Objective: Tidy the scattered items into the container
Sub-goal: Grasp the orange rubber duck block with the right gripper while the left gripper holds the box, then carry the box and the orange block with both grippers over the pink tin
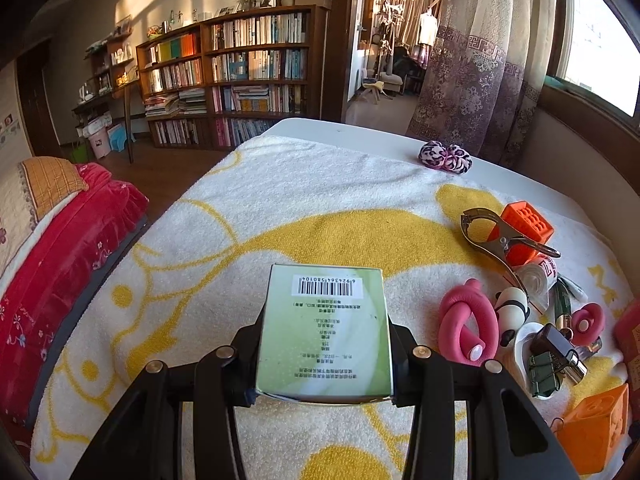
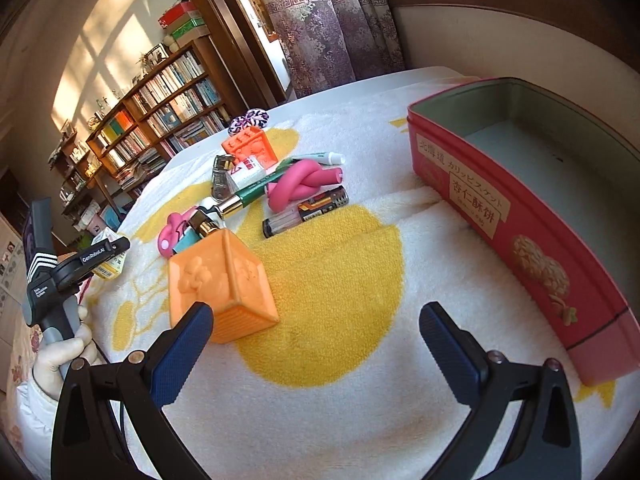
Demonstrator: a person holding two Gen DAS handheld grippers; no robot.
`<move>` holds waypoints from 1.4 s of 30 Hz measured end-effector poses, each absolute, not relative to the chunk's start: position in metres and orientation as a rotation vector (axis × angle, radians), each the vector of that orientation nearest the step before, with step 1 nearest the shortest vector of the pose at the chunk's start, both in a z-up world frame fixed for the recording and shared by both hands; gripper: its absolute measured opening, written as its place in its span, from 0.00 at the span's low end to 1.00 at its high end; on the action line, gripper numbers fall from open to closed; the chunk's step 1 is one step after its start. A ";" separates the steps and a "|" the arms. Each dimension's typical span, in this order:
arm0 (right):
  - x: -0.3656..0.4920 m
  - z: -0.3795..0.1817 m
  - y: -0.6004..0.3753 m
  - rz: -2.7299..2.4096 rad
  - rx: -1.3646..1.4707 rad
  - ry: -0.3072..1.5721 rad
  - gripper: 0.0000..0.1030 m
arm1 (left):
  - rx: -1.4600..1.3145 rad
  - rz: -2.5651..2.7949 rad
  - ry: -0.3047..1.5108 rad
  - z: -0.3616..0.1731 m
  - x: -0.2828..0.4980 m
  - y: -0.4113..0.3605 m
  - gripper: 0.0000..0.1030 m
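Left tool (image 1: 324, 336): clamped on a green box (image 1: 325, 328), carried above the towel (image 1: 280, 208), clear of the pile.
Right tool (image 2: 316, 340): fingers apart, nothing between them, hanging over the towel beside an orange cube (image 2: 222, 288).
Tin (image 2: 532, 216): red, open, looks empty, at the towel's right side; the clutter lies to its left.
Slip risk: the box is pinched only near its rear end, so a tilt on the way over could lever it loose.
Collision risk: my guess is the box could clip the tin's rim if brought in low.
Crowding risk: the right tool stands between box and tin, so the two could bump.
Count: two orange cubes, two pink foam twists, one metal clamp (image 1: 500, 236), one tin, one green box, one patterned scrunchie (image 1: 445, 158).
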State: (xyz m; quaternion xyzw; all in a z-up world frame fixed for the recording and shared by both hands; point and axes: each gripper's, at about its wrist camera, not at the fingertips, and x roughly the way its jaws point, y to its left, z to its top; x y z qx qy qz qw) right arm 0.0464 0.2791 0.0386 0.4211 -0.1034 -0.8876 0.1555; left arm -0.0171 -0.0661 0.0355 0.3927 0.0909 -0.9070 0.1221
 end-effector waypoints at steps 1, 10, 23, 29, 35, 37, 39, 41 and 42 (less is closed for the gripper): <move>0.047 0.044 0.272 -2.542 1.186 -0.258 1.00 | 1.148 -2.654 0.268 0.036 -0.017 -0.065 0.45; 0.044 0.052 0.210 -2.494 1.115 0.045 0.97 | 1.158 -2.691 0.296 0.041 -0.014 -0.062 0.45; 0.030 0.025 0.205 -2.444 1.217 0.038 0.57 | 1.195 -2.726 0.272 0.040 -0.013 -0.050 0.45; 0.034 0.032 0.216 -2.467 1.196 -0.034 0.56 | 1.201 -2.730 0.265 0.039 -0.012 -0.047 0.45; 0.043 0.045 0.230 -2.508 1.155 -0.085 0.56 | 1.212 -2.735 0.236 0.039 -0.013 -0.041 0.45; 0.046 0.049 0.236 -2.524 1.142 -0.102 0.56 | 1.214 -2.740 0.225 0.039 -0.012 -0.038 0.45; 0.049 0.054 0.244 -2.544 1.127 -0.123 0.56 | 1.213 -2.748 0.209 0.041 -0.011 -0.034 0.45; 0.052 0.060 0.253 -2.566 1.111 -0.149 0.56 | 1.215 -2.756 0.194 0.044 -0.010 -0.029 0.45; 0.054 0.063 0.259 -2.579 1.101 -0.163 0.56 | 1.218 -2.762 0.187 0.045 -0.010 -0.026 0.45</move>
